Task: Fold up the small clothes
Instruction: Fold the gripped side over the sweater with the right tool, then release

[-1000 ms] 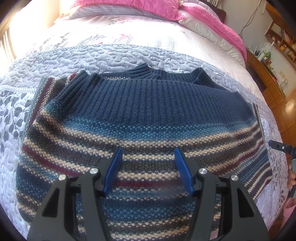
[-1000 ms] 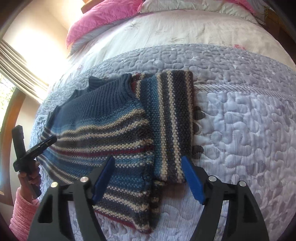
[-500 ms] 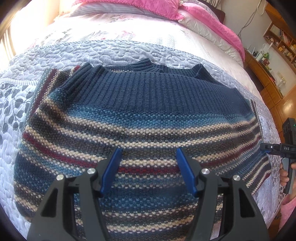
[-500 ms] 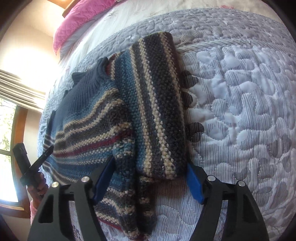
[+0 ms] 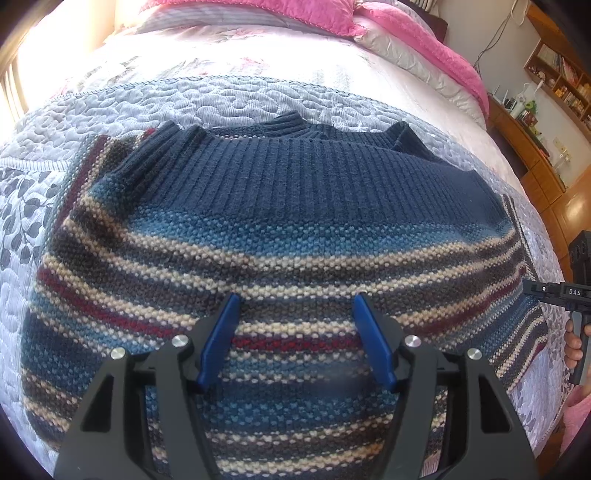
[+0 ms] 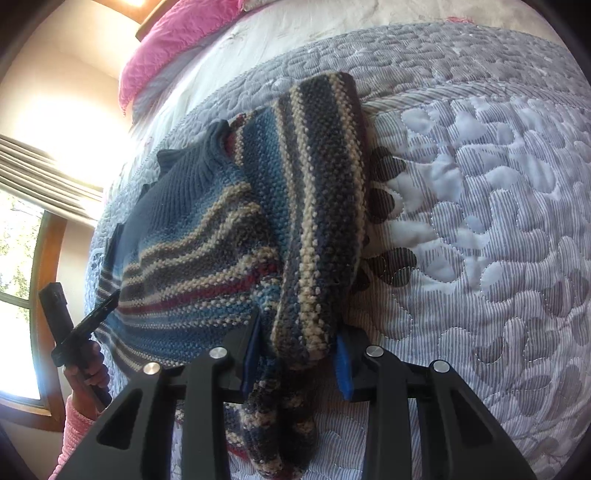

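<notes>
A striped knit sweater (image 5: 280, 236) with a navy ribbed yoke lies flat on the quilted bed. My left gripper (image 5: 297, 339) hovers open just above its lower body, nothing between the blue pads (image 5: 218, 343). In the right wrist view one sleeve (image 6: 321, 206) lies folded over the sweater (image 6: 192, 240) body, its cuff toward me. My right gripper (image 6: 297, 358) has its jaws drawn in against both sides of that cuff. The right gripper (image 5: 565, 291) also shows at the left wrist view's right edge. The left gripper (image 6: 85, 325) appears at the sweater's far side, held by a hand.
The grey quilted bedspread (image 6: 480, 221) spreads wide to the right of the sweater. Pink pillows (image 5: 280, 14) and a white floral cover lie at the head of the bed. A wooden shelf unit (image 5: 554, 81) stands beyond the bed's right edge, a window (image 6: 22, 258) on the other side.
My right gripper has moved forward onto the sleeve cuff and its jaws have narrowed around it. My left gripper has edged closer over the sweater body, still open.
</notes>
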`<state>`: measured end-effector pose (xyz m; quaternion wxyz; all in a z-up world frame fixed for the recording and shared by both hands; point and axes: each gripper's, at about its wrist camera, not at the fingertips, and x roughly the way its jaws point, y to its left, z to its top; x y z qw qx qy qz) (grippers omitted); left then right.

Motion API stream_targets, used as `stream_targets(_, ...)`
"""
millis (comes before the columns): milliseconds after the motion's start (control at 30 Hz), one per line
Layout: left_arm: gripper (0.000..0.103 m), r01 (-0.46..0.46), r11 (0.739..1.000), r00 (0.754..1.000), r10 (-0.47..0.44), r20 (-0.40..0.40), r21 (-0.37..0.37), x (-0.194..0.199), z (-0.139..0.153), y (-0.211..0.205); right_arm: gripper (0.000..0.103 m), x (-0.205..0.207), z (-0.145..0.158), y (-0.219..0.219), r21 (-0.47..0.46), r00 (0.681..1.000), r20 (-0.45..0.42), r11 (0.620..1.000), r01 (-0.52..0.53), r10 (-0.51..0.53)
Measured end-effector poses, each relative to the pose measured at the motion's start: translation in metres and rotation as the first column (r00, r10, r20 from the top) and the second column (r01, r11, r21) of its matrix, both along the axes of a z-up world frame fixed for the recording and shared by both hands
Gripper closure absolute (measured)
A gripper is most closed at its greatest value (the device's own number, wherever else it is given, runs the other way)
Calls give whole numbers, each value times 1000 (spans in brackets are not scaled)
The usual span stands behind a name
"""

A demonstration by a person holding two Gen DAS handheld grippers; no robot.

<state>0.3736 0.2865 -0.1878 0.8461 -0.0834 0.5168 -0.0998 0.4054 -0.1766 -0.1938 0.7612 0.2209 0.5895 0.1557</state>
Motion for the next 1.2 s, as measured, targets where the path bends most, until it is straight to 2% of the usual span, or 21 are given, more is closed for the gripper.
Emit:
stream_targets(333,37,6,1000,1000,-6,-1,1,6,-5,-1,68,3,0,3,2,999,-28,1000,26,-26)
stream_targets(467,38,-3,999,1000,2,-17,-44,3,12,10,69,2,33,12,129,1000,2,992,-5,5)
stream_targets(633,37,-38,995,998,43,50,-94,-13,42,43,69,9,93,76,174,987,101,974,-145,129)
stream_targets(800,37,-53,994,997,58,54,-97,-23,47,65,70,22,116,163,127,956,127,951,-281,265)
stream_targets(1000,37,-66,989,996,75,57,-135,-35,48,81,73,36,100,241,86,929,81,926,-367,361)
stream_targets(1200,37,-68,987,996,76,51,-146,-37,43,87,74,42,53,265,43,926,-22,925,-377,378)
